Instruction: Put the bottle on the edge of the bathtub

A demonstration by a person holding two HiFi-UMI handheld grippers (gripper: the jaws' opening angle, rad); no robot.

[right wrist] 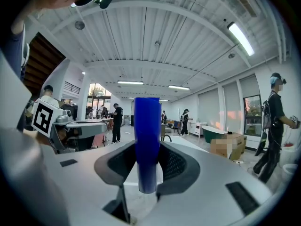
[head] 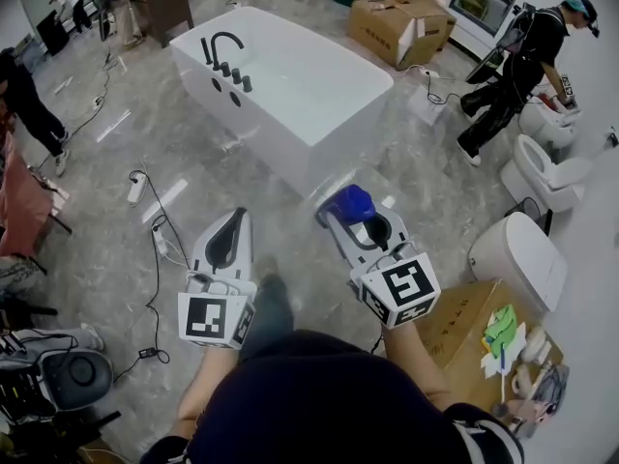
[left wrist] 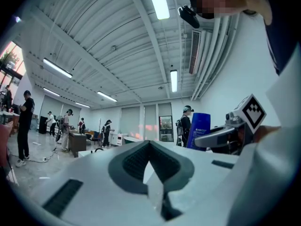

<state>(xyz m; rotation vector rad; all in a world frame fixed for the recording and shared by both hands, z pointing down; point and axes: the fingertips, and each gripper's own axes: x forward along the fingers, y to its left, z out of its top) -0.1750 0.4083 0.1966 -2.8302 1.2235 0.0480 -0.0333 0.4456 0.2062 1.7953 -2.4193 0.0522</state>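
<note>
Two handheld tongs are showing in the head view, each with a white plastic shell and a rear cube of black-and-white square markers. The left tongs (head: 236,217) are pointing toward the bathtub (head: 280,148), a glossy white tub with rounded corners. It is standing on a grey marble-look floor (head: 106,153). A black arched faucet (head: 224,46) is sitting on the tub's far-left rim. The right tongs (head: 340,211) are carrying the bottle (head: 350,202), deep blue and smooth. It is hanging over the floor just short of the tub's near corner, not touching it. A brown cardboard box (head: 398,25) is lying beyond the tub; any print on it is too small to read.

Left gripper view: the dark grey ribbed pads are meeting at their tips, clenched with nothing between them. The blue bottle is showing at right, upright, bearing white lettering too small to read.

Right gripper view: the ribbed dark grey pads are pressing on both sides of the bottle, grasping it upright. From here it is reading as a plain, straight-sided blue cylinder.
</note>
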